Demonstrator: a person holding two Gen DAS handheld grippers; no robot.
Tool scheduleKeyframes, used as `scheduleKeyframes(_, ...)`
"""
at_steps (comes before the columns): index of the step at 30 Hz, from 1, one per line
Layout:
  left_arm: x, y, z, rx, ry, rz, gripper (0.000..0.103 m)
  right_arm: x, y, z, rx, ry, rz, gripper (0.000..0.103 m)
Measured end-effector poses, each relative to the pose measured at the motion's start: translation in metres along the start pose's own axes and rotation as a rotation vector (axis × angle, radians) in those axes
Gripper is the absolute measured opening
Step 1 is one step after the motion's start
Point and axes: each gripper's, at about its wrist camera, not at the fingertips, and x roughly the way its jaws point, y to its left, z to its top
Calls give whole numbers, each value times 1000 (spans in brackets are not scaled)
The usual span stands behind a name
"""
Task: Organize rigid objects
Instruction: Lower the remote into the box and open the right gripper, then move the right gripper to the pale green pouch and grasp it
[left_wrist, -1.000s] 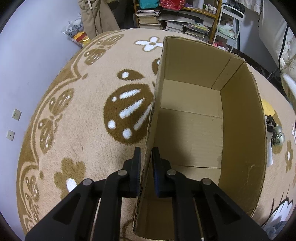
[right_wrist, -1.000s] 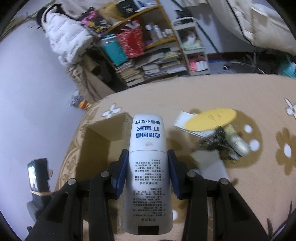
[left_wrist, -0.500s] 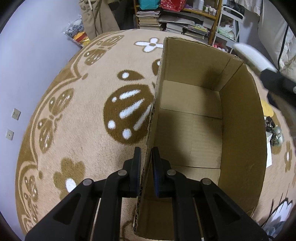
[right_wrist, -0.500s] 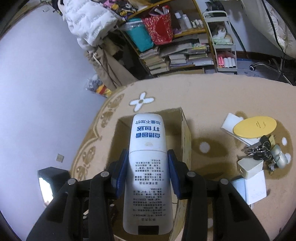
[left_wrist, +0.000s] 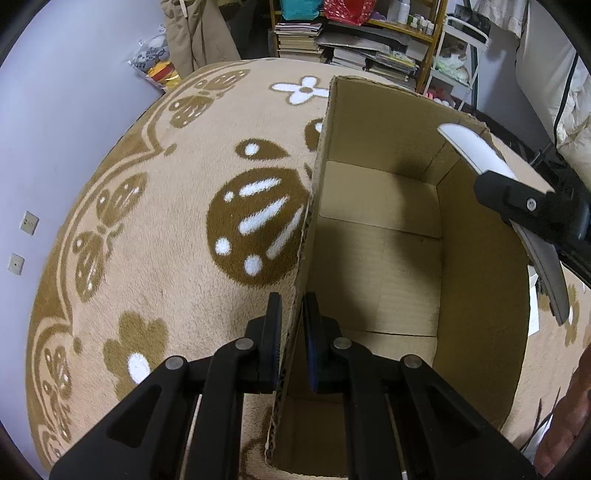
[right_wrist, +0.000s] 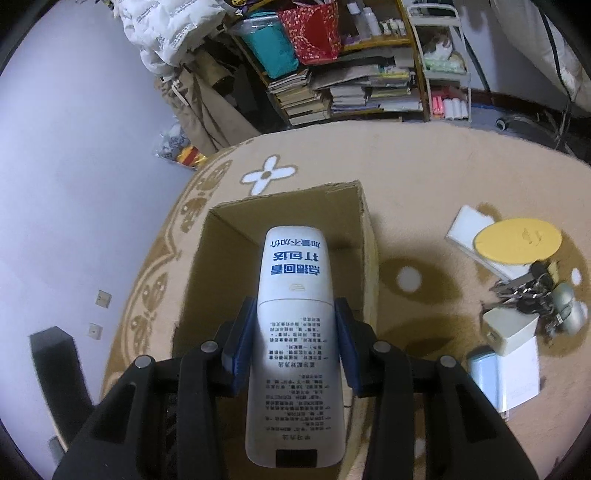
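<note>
so i count one cardboard box (right_wrist: 288, 206), one white remote (right_wrist: 295, 332), one yellow disc (right_wrist: 517, 240), one bunch of keys (right_wrist: 524, 291), and two wall sockets (right_wrist: 99, 314).

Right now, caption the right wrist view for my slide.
Right gripper holds a white remote above the open cardboard box on the patterned rug.

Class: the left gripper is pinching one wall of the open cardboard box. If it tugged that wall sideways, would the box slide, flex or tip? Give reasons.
The cardboard box looks empty, so it is probably light and would slide on the carpet. The wall pinched by the left gripper is thin corrugated board with no flaps bracing it, so it may bow first. Its tall sides suggest that a high pull could tip it.
</note>
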Motion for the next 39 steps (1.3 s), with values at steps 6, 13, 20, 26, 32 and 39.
scheduleKeyframes(6,1,-2,-2,10,-12,5,10,-8,3,-5,-60,-34,-32,44)
scheduleKeyframes(13,3,-1,-1,5,0,2,10,-21,5,-4,-76,-64,-20,44)
scheduleKeyframes(20,3,5,0,-14,2,-8,10,-49,-4,9,-124,-96,-59,68)
scheduleKeyframes(26,3,9,0,-37,5,-22,10,-64,-30,17,-150,-130,-234,90)
scheduleKeyframes(32,4,8,0,-18,2,-4,11,-66,-76,18,-96,-82,-286,91)
scheduleKeyframes(39,4,6,-1,-19,4,2,11,-62,-124,3,-63,-34,-361,91)
